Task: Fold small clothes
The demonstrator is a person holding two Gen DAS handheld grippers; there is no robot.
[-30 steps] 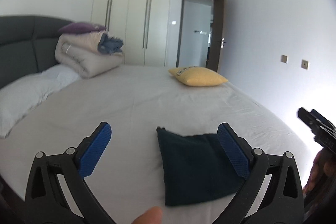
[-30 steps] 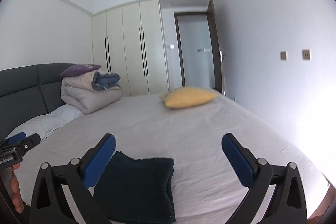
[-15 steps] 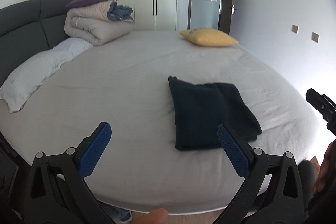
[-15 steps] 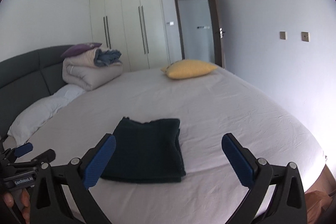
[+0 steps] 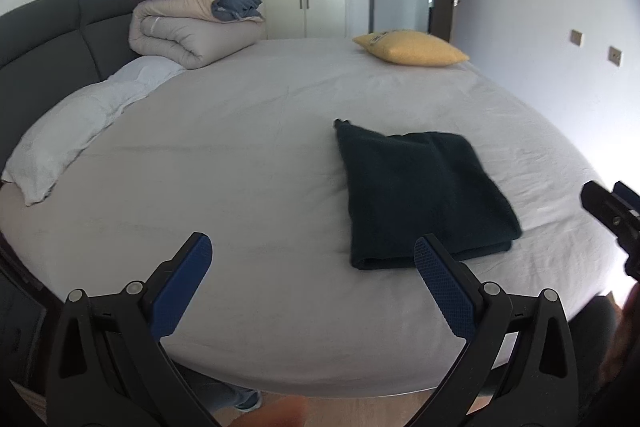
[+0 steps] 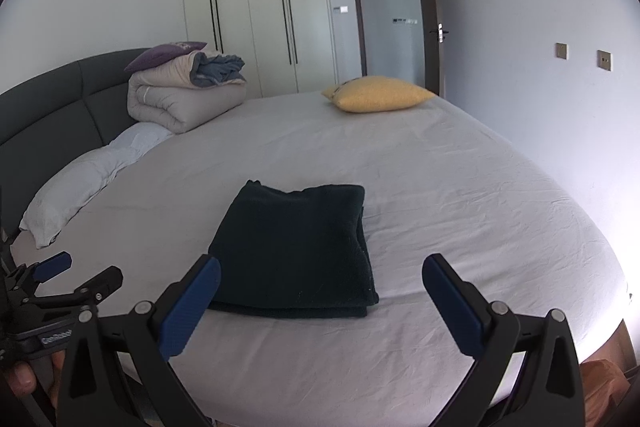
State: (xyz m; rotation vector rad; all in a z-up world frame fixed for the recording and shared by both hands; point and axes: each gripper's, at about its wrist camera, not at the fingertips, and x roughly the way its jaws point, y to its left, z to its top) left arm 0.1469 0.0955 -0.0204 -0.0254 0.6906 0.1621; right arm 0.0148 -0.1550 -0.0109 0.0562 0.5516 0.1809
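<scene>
A dark green folded garment [image 5: 420, 191] [image 6: 296, 247] lies flat as a neat rectangle near the front edge of the white bed sheet [image 5: 240, 155] [image 6: 460, 195]. My left gripper [image 5: 312, 267] stands open above the bed's front edge, left of and in front of the garment, holding nothing. My right gripper [image 6: 320, 291] is open too, just in front of the garment's near edge, with nothing between its blue pads. The left gripper [image 6: 68, 271] also shows at the lower left of the right wrist view; the right gripper [image 5: 612, 207] shows at the far right edge of the left wrist view.
A yellow pillow [image 5: 412, 49] [image 6: 378, 94] lies at the far side of the bed. A rolled beige duvet [image 5: 192, 27] [image 6: 180, 95] with a purple cushion sits by the dark headboard [image 5: 44, 43]. A white pillow [image 5: 80, 123] lies at the left. Wardrobe and door stand behind.
Both grippers have pulled back and up from the bed, so the folded garment now lies further ahead and fully in view. It has not moved; both grippers stayed open.
</scene>
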